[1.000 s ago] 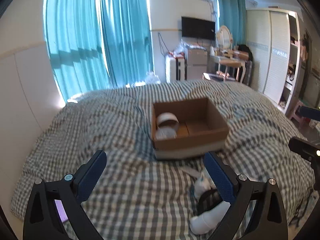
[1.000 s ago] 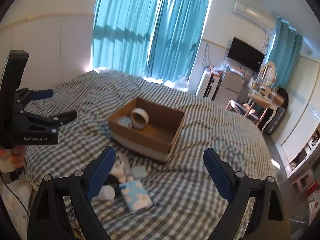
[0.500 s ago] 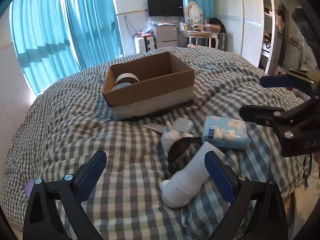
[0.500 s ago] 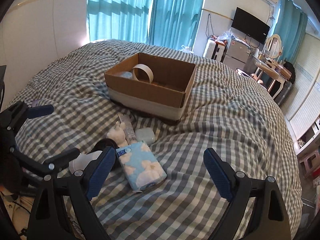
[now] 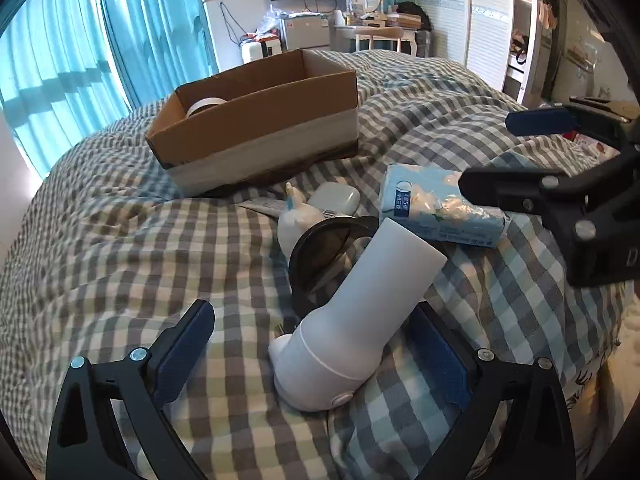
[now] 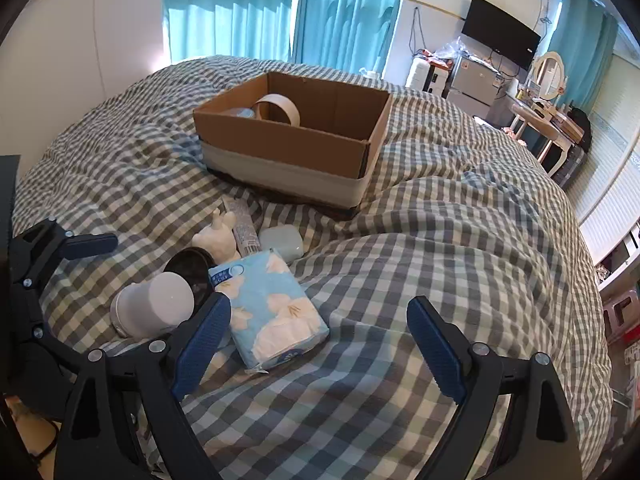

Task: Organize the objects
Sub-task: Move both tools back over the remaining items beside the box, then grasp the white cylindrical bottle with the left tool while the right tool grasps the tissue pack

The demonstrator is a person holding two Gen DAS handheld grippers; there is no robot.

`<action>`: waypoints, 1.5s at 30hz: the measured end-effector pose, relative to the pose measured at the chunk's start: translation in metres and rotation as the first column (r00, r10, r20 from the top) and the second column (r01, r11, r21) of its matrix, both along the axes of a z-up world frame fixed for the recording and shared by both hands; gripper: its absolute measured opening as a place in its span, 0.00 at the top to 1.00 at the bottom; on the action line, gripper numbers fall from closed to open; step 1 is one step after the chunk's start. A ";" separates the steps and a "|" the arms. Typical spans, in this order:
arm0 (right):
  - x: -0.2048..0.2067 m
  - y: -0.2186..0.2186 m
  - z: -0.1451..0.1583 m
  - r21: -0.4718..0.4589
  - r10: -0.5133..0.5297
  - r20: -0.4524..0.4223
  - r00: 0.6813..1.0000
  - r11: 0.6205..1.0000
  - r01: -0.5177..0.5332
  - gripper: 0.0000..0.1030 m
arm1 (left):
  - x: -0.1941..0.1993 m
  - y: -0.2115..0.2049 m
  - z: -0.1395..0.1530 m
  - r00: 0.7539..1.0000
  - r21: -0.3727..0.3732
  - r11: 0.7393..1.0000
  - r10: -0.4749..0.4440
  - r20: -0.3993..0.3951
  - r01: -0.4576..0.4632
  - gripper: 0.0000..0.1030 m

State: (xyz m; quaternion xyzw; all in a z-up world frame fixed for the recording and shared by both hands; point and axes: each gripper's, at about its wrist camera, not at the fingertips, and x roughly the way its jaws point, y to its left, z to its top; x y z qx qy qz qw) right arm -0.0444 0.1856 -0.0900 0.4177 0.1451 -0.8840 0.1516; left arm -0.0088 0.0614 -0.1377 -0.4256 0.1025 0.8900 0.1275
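Note:
A white bottle (image 5: 352,320) lies on the checked bedspread between the fingers of my left gripper (image 5: 316,344), which is open; its right pad sits close beside the bottle and its left pad stands well apart. A blue flowered tissue pack (image 6: 272,308) lies just ahead of my right gripper (image 6: 320,340), which is open and empty. Around them lie a black round lid (image 5: 320,252), a white figurine (image 5: 296,224), a pale case (image 6: 282,242) and a tube (image 6: 244,228). Beyond stands an open cardboard box (image 6: 292,148) with a tape roll (image 6: 278,108) inside.
The bed (image 6: 460,240) falls away on the right toward a wardrobe (image 5: 488,20) and stools. Teal curtains (image 6: 240,8), a dressing table (image 6: 548,120) and a wall television (image 6: 500,40) stand behind. In the left wrist view the right gripper (image 5: 500,152) hovers over the tissue pack (image 5: 436,208).
Both grippers have come down toward the pile of items in front of the box. The left one now straddles the white bottle; the right one is close over the tissue pack.

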 end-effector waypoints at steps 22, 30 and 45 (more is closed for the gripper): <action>-0.002 -0.015 -0.010 -0.017 0.053 0.034 0.998 0.998 -0.053 0.12 | 0.002 -0.016 0.024 1.000 0.103 0.995 -0.012 0.011 0.011 0.58; -0.015 -0.020 -0.030 -0.020 0.059 0.095 0.994 0.998 -0.058 0.12 | 0.001 -0.037 0.042 0.999 0.141 0.990 0.033 -0.011 -0.031 0.58; -0.008 -0.032 -0.013 -0.014 0.094 0.072 0.993 0.996 -0.093 0.40 | 0.002 -0.053 0.058 0.998 0.156 0.986 0.063 -0.030 -0.058 0.58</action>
